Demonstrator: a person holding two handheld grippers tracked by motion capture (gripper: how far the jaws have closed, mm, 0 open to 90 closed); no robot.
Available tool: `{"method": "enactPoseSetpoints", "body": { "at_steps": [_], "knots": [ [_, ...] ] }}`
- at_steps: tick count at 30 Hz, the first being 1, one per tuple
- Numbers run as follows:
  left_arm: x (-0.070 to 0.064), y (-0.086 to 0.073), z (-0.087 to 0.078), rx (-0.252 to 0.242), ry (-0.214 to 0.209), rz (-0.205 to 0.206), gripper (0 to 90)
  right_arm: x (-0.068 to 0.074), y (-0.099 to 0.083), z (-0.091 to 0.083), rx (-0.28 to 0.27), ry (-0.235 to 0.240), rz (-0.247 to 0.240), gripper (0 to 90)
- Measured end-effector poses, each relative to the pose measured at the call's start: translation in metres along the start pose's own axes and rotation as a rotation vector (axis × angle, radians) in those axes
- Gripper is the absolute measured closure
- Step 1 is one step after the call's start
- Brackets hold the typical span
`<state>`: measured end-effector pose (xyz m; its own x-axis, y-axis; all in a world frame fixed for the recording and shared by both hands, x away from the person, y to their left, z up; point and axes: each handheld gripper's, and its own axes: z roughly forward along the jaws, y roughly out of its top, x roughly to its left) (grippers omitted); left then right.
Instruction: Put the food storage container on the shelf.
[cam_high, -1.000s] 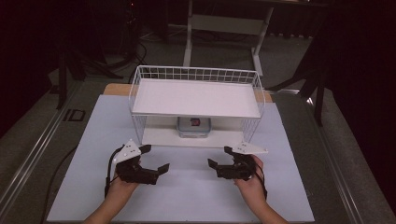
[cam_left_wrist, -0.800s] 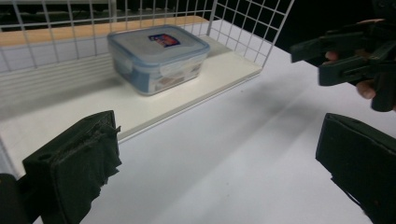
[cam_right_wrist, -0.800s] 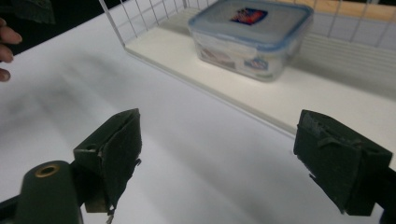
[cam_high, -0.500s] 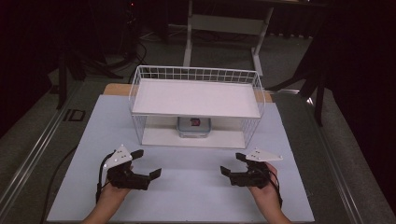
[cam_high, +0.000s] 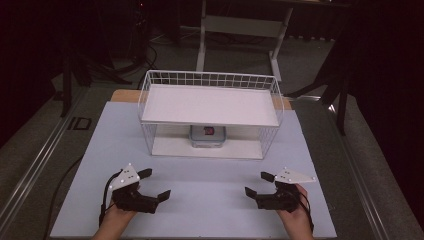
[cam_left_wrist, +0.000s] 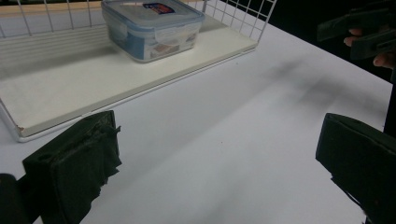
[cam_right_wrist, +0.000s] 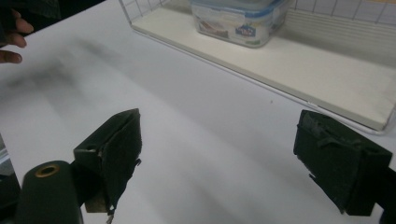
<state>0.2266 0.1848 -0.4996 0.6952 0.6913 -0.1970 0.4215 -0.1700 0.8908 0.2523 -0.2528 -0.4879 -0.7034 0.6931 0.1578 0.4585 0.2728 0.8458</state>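
Left gripper (cam_high: 153, 185): sitting near the front left corner of the pale blue-white tabletop (cam_high: 210, 200), held in a hand, black jaws gaping wide with nothing between them.
Right gripper (cam_high: 256, 184): sitting near the front right corner, jaws likewise spread wide and holding nothing, pointing inward toward the left one.
Clear rectangular plastic container with a blue-rimmed snap lid (cam_high: 207, 136): resting closed on the lower white board of the white wire two-tier rack (cam_high: 210, 80), toward the tabletop's far edge, centred.
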Motion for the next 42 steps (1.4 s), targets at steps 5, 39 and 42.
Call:
{"method": "enactPoseSetpoints", "body": {
  "at_steps": [5,39,42],
  "knots": [
    [0.000,-0.005,0.000,-0.008,-0.002,-0.011,0.3,-0.005,-0.009,0.001,0.007,-0.012,-0.020,15.1],
    [0.001,-0.004,-0.002,-0.070,-0.019,-0.008,0.3,-0.018,-0.009,-0.005,-0.119,0.038,-0.064,15.1],
    [0.001,-0.004,-0.004,-0.081,-0.025,-0.003,0.3,-0.019,-0.007,-0.008,-0.154,0.044,-0.074,15.1]
  ]
}}
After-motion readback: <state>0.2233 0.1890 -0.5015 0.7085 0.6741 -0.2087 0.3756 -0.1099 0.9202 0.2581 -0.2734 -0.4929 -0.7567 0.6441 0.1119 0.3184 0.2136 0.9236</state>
